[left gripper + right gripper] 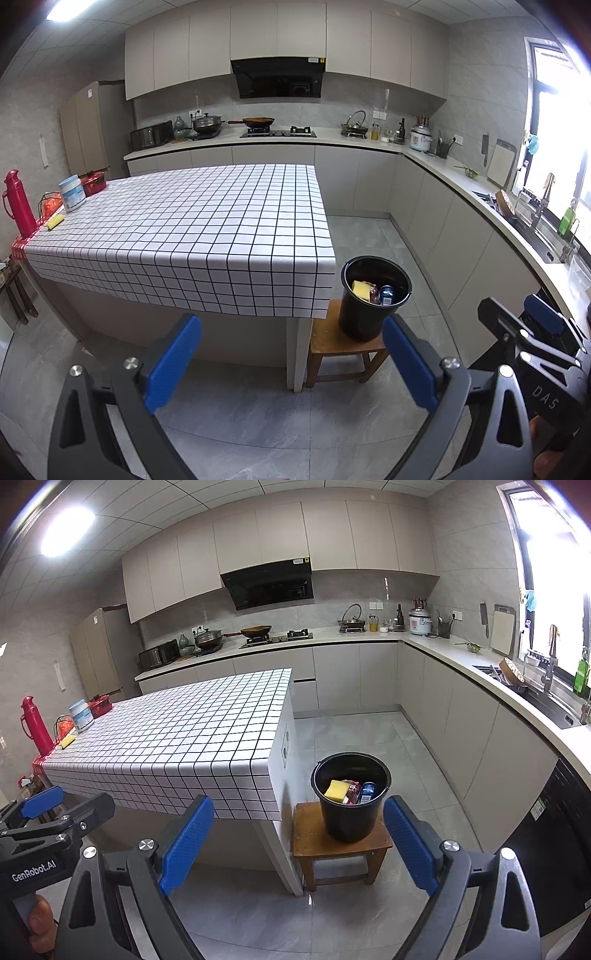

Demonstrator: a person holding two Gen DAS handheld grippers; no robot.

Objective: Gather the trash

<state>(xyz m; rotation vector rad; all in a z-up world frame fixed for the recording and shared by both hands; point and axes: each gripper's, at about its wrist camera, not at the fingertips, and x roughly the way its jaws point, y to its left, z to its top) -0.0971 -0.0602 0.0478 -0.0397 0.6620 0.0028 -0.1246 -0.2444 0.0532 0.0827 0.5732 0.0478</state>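
Observation:
A black bucket (375,297) stands on a small wooden stool (343,347) beside the checked table (192,229). Inside it lie a yellow sponge (362,289), a blue can (386,294) and a reddish wrapper. The bucket also shows in the right wrist view (351,797), with the sponge (336,790) and can (367,792). My left gripper (291,363) is open and empty, held back from the table over the floor. My right gripper (299,843) is open and empty, also over the floor short of the stool (340,843).
At the table's far left end stand a red thermos (16,203), a white tub (72,192), a red pot (94,182) and a yellow sponge (55,221). Kitchen counters (461,181) run along the back and right walls, with a sink (554,705) at the right.

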